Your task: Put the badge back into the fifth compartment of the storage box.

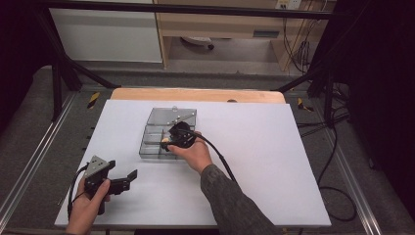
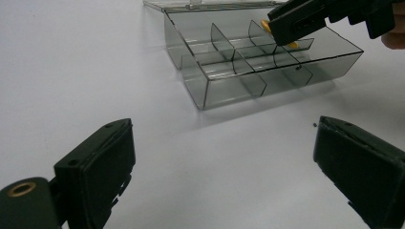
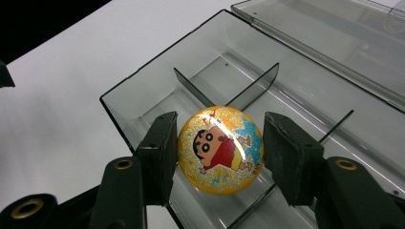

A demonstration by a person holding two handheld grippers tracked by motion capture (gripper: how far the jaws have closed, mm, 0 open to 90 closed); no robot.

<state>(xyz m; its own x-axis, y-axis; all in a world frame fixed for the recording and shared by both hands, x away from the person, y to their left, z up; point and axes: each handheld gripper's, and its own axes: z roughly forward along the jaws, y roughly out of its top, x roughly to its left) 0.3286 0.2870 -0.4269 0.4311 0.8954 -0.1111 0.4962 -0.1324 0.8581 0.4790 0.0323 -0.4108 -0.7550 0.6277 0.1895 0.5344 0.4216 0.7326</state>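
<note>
White desk carries a clear divided box, lid open. Right gripper reaches over it from the near side, jaws clamped edge-to-edge on a glossy cartoon badge, likely light, stiff and slippery. Left gripper rests nearby, jaws apart.

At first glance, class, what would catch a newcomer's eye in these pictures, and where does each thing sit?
The bright yellow cartoon badge stands out, gripped between the jaws of the right gripper just above a compartment of the clear divided box. That box sits mid-table on the white sheet, its lid open behind it. The left gripper waits open near the table's front left corner.
</note>
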